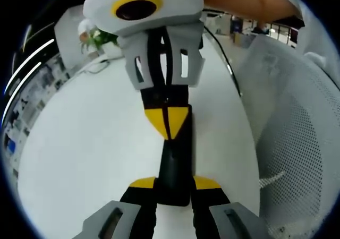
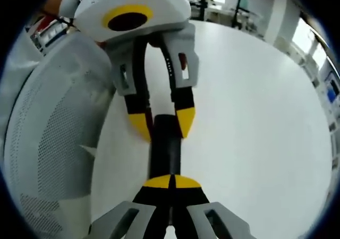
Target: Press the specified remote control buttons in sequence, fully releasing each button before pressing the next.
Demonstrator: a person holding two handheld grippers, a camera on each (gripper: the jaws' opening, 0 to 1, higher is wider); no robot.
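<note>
Surface (image 1: 95, 143): lying white, smooth and bare over most of its spread; carrying the remote near its edge.
Remote (image 1: 175, 164): lying long, narrow and black on the surface, stretching lengthwise between the two grippers; buttons too dark to make out.
Left gripper (image 1: 175, 185): reaching in from the bottom of the left gripper view, yellow-tipped jaws spread to either side of the remote's near end, pinching it; appearing in the right gripper view at the remote's far end.
Right gripper (image 2: 171, 182): jaws pressed together, yellow tips meeting over the remote's near end in the right gripper view; seen in the left gripper view coming down from above with tips closed onto the remote's far part.
Chair (image 1: 297, 127): standing just beside the surface's edge, white mesh back facing the grippers.
Plant (image 1: 98, 37): sitting at the far end of the surface, green leaves in a white pot.
Cable (image 1: 229, 69): running dark along the surface's edge near the chair.
Room: showing shelving along one wall, bright windows and office furniture far off.
Person: holding a bare forearm (image 1: 239, 0) above the right gripper.
</note>
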